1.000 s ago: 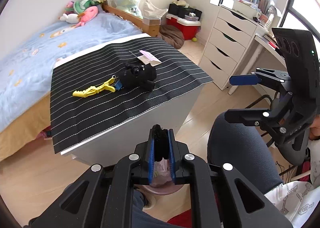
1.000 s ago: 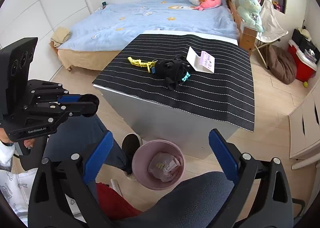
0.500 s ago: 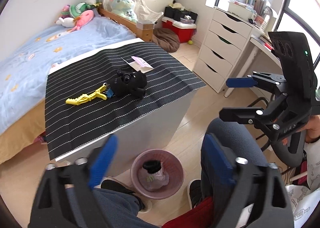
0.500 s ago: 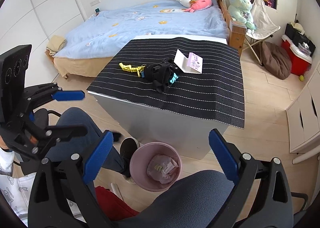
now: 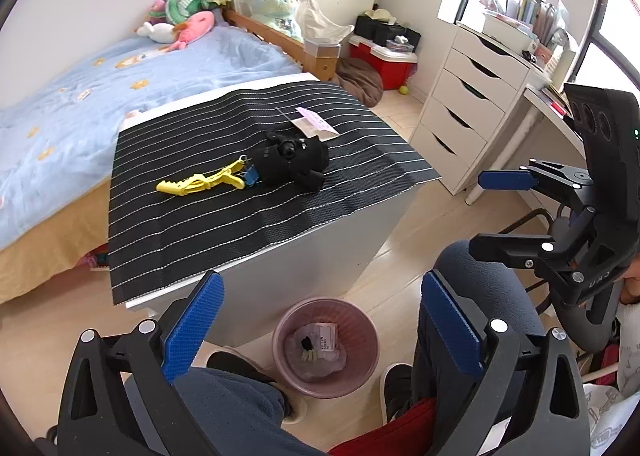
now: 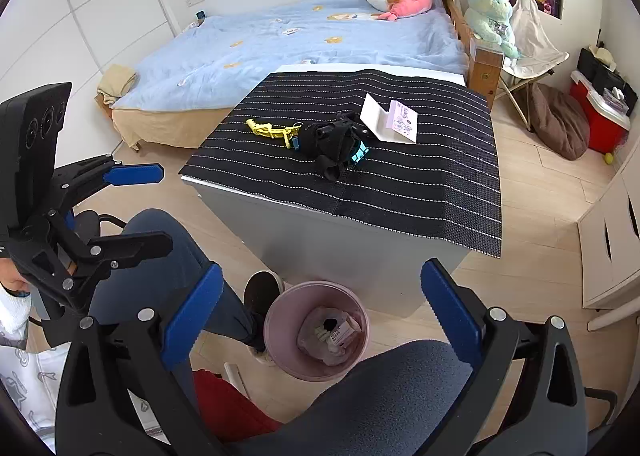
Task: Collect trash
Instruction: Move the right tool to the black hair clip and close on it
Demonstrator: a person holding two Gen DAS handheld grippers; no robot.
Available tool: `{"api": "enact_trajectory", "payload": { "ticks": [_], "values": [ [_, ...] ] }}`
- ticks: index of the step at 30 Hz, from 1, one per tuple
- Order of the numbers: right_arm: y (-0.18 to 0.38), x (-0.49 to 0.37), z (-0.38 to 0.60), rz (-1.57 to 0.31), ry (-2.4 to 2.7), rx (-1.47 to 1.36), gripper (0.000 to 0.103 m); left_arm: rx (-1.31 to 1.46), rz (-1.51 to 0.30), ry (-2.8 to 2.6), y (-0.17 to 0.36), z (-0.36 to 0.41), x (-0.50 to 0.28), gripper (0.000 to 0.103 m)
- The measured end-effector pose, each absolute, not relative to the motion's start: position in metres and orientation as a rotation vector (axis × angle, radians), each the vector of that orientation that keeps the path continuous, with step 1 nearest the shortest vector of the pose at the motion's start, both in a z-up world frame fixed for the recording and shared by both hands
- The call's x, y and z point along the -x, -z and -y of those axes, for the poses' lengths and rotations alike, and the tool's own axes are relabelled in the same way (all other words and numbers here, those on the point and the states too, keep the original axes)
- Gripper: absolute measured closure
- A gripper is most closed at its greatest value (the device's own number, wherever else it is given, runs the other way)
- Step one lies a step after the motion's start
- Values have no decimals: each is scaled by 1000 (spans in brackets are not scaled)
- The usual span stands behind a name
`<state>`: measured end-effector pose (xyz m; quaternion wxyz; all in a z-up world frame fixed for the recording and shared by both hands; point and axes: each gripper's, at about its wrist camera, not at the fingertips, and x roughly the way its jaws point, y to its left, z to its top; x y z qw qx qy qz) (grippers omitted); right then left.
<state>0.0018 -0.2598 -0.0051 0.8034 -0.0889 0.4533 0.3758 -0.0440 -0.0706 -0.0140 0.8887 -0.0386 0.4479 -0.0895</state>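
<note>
Where the floor meets the white table's front, the pink bin [image 5: 326, 346] holds crumpled wrappers, a small printed carton and a black scrap [image 5: 307, 343] on top. Left gripper [image 5: 320, 326] hangs over the bin; its jaws have just been opening and now stand wide, nothing between the blue pads. Right gripper [image 6: 322, 310] likewise spread, empty, above the bin. Person's knees either side. On the striped cloth [image 6: 400, 183]: yellow clip [image 5: 200, 183], black bundle [image 5: 290, 161], folded white card [image 6: 390, 117], all near one another.
</note>
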Motion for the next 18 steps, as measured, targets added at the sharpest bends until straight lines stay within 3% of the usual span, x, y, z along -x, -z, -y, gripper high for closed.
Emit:
{"api": "enact_trajectory", "payload": {
  "ticks": [18],
  "values": [
    [-4, -37, 226, -949, -840, 228, 4, 95, -885, 116, 15, 46, 47, 8]
  ]
}}
